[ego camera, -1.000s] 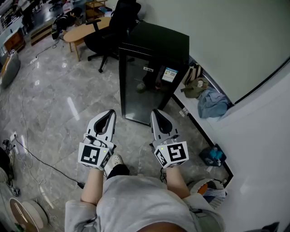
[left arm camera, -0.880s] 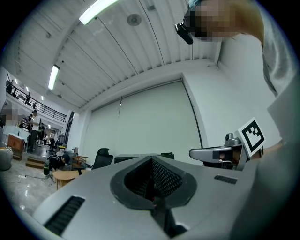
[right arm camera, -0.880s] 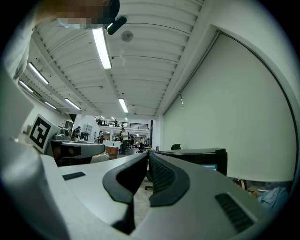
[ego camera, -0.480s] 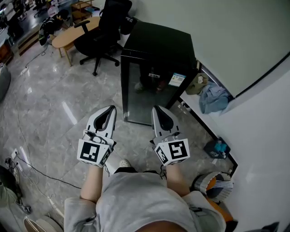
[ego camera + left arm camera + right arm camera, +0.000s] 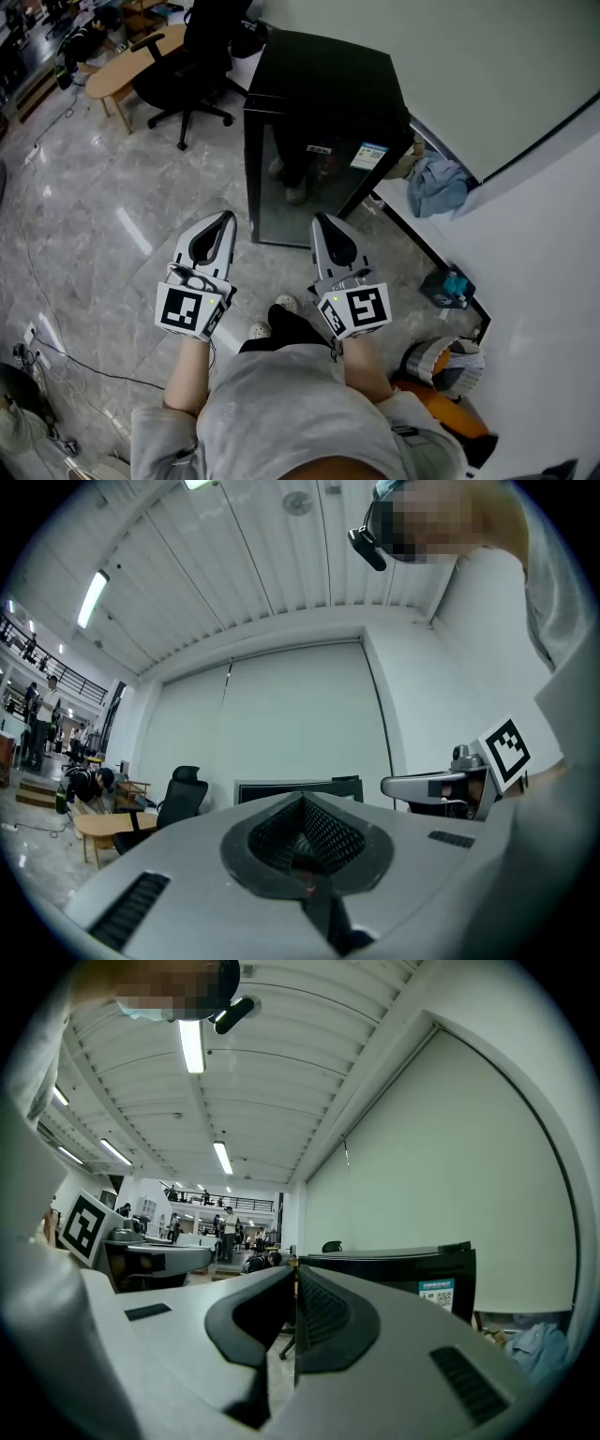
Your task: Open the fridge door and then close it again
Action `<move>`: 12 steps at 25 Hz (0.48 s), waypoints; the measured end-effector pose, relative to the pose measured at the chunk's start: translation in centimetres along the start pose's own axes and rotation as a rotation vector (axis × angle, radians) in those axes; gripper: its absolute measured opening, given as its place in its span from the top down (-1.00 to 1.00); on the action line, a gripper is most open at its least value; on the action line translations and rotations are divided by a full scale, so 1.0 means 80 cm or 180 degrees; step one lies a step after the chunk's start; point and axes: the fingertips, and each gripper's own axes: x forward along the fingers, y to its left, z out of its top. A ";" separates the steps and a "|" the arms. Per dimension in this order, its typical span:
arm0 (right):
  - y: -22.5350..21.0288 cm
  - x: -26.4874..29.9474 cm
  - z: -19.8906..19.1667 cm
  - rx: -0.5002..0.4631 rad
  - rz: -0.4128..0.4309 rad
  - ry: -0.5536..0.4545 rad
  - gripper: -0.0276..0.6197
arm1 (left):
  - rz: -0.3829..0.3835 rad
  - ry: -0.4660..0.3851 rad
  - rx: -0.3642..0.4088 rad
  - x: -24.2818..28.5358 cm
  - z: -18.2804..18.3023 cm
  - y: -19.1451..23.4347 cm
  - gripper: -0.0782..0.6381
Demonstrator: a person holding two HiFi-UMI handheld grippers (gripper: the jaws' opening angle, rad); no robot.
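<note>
Left claw (image 5: 223, 221) and right claw (image 5: 324, 223) side by side, both pinched together on nothing, tips clear of the black fridge (image 5: 323, 89) standing on the floor (image 5: 112, 197) just beyond them, its glass door (image 5: 300, 183) closed, wall (image 5: 469, 56) behind it.

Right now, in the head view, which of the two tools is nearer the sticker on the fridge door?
The right tool, just below the sticker on the fridge; the left tool sits farther off, past its other edge.
</note>
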 end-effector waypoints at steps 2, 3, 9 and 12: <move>-0.007 0.009 -0.003 0.0004 -0.0015 0.0020 0.84 | -0.0012 0.0024 -0.0009 0.009 -0.003 0.005 0.74; -0.009 0.015 -0.005 0.0009 -0.0019 0.0032 0.84 | -0.0009 0.0050 -0.0015 0.014 -0.006 0.010 0.74; -0.021 0.063 -0.014 0.0034 -0.0012 0.0087 0.84 | 0.0011 0.0161 -0.0045 0.048 -0.016 0.046 0.74; -0.034 0.089 -0.016 0.0020 0.0001 0.0118 0.84 | -0.0024 0.0237 -0.0041 0.071 -0.026 0.059 0.74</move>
